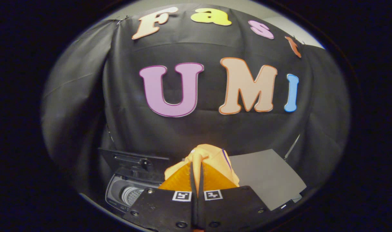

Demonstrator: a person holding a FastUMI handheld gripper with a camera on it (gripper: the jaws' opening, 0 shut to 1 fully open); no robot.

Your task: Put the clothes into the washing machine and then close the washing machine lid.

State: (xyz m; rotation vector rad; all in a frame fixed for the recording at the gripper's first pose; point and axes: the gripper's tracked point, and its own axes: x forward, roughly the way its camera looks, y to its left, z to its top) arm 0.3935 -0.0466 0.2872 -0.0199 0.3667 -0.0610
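Orange cloth, the clothes (pixel 212 158), sits pinched between the two fingers of the hand-held gripper (pixel 197 175); the fingers are drawn almost together with only a thin fold of fabric between them, both pressing on it. The bundle bulges up just beyond the fingertips, with a thin dark line of trim on its right side. How far the fabric hangs below the fingers cannot be told: the gripper body covers everything beneath.

Hidden or cut off: the washing machine (pixel 125 193) lies low and left of the fingers, partly covered by the gripper body. Its rounded top opening and a slice of the ribbed, pale drum (pixel 131 195) are visible; the front and right portions of the opening are hidden. The lid (pixel 133 161) stands raised behind the opening, dark, tilted back toward the black cloth wall (pixel 183 135); its details are hard to make out against the cloth.

Edges and room: a flat grey board (pixel 266 177) lies right of the clothes, its far corner near the wall, its near edge cut off by the gripper. The open drum is left of the held clothes, offset to the side rather than under them. Space above the machine opening looks free up to the lid.

Pose: the gripper points roughly level toward the wall, held above the tabletop-level items, fingers upright side by side.
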